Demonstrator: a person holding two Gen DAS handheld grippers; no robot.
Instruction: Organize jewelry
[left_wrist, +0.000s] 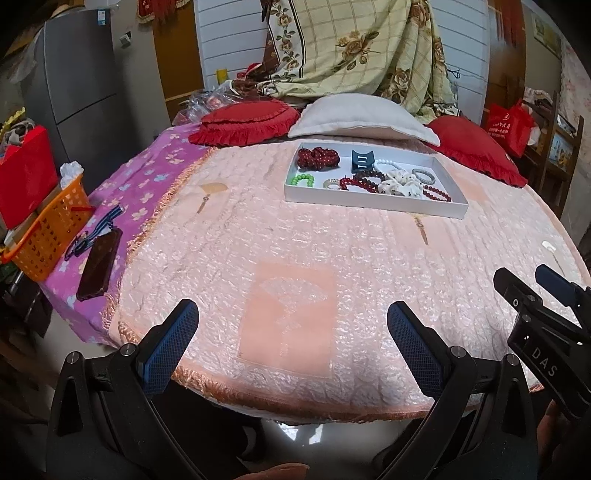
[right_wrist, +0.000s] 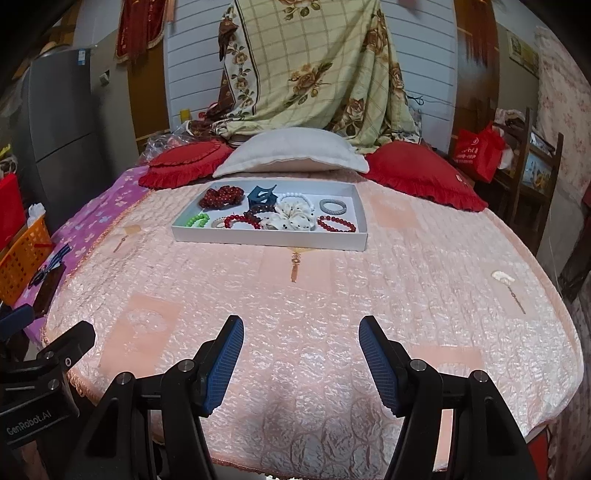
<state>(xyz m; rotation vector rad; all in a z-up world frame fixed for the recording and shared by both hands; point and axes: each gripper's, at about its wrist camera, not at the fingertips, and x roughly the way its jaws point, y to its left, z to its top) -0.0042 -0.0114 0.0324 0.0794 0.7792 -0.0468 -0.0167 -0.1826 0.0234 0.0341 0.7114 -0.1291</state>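
A white tray (left_wrist: 369, 201) sits far back on the pink bedspread; it also shows in the right wrist view (right_wrist: 266, 239). It holds a dark red scrunchie (right_wrist: 221, 196), a green bead bracelet (right_wrist: 197, 220), red bead bracelets (right_wrist: 242, 220), a dark blue hair claw (right_wrist: 261, 196), a white spotted scrunchie (right_wrist: 293, 218), a white bead bracelet (right_wrist: 295, 197) and a grey bangle (right_wrist: 332, 206). My left gripper (left_wrist: 291, 325) is open and empty over the near edge of the bed. My right gripper (right_wrist: 301, 343) is open and empty, also near the front; it shows at the right of the left wrist view (left_wrist: 532, 280).
Red cushions (right_wrist: 421, 173) and a white pillow (right_wrist: 291, 153) lie behind the tray. A phone with a lanyard (left_wrist: 99, 264) lies on the purple blanket at left, beside an orange basket (left_wrist: 48, 229). A small white item (right_wrist: 502, 276) lies at the right.
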